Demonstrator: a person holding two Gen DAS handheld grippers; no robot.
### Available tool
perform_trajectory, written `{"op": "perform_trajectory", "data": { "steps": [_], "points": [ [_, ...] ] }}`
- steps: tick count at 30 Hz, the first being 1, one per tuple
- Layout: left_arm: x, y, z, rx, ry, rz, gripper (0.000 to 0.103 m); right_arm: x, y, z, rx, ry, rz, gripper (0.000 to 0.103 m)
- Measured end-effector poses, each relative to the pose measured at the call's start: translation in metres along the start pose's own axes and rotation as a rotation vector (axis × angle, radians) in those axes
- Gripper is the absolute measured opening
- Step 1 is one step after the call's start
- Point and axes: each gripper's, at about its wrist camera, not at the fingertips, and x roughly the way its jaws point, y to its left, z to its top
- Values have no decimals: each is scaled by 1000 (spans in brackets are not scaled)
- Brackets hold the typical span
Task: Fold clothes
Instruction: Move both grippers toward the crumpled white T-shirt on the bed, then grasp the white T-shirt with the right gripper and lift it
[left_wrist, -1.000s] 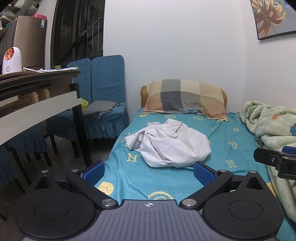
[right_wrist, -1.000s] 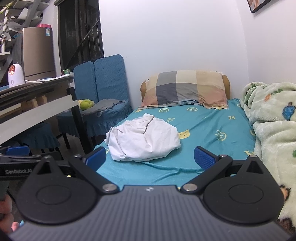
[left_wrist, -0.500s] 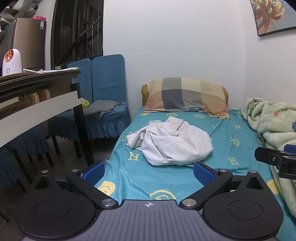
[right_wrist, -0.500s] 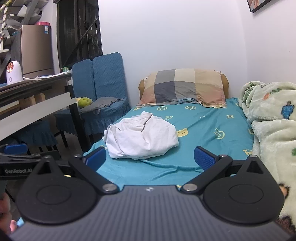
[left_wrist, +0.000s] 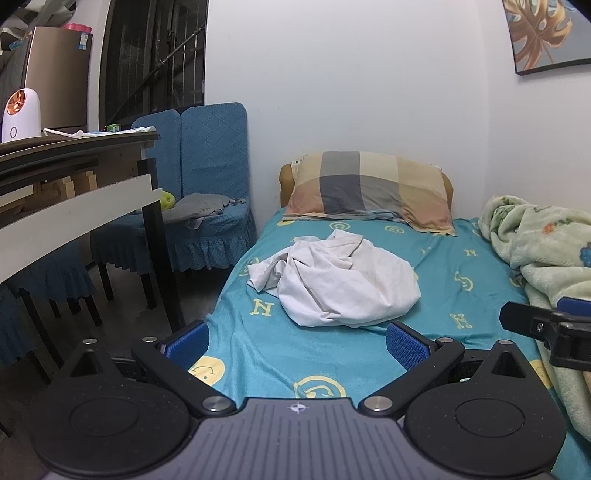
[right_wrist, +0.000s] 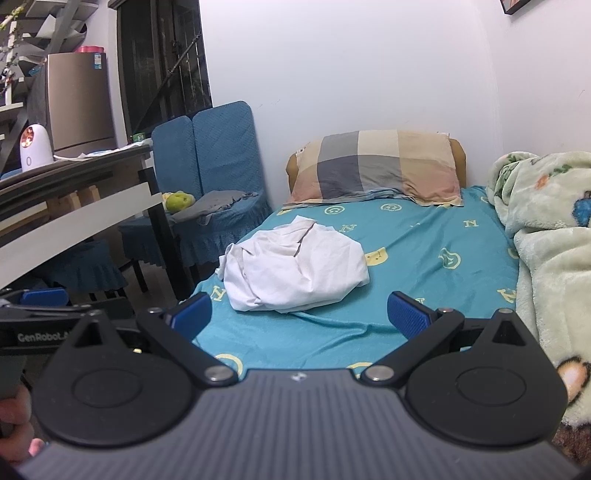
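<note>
1. Left wrist view: you are holding the left gripper (left_wrist: 297, 341) above the near end of the bed (left_wrist: 461, 258), its blue pads (left_wrist: 404, 341) spread wide and gripping nothing. The white garment (left_wrist: 340, 284) is lying crumpled on the teal sheet, ahead of the fingers and apart from them, short of the pillow (left_wrist: 373, 195). The right gripper (left_wrist: 546, 326) is showing at the right edge, beside the blanket (left_wrist: 546, 243).

2. Right wrist view: you are holding the right gripper (right_wrist: 299, 312) with its fingers equally parted and empty. The garment (right_wrist: 295, 271) is sitting ahead and left of centre, near the bed's left edge.

3. Step in hand, as a judgement: you are approaching for the first grasp; no fold has begun. The next move is calling for you to find two edges or corners in the heap, close one gripper on each, then lift and spread the cloth flat.
</note>
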Motion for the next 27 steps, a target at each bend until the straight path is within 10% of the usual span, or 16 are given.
{"op": "perform_trajectory", "data": {
  "steps": [17,27],
  "points": [
    [21,29,10,-42,83,40,103,65,7,44,33,53,54,103],
    [82,56,-1,-83,224,23,103,243,31,98,-24,88,29,103]
  ]
}}
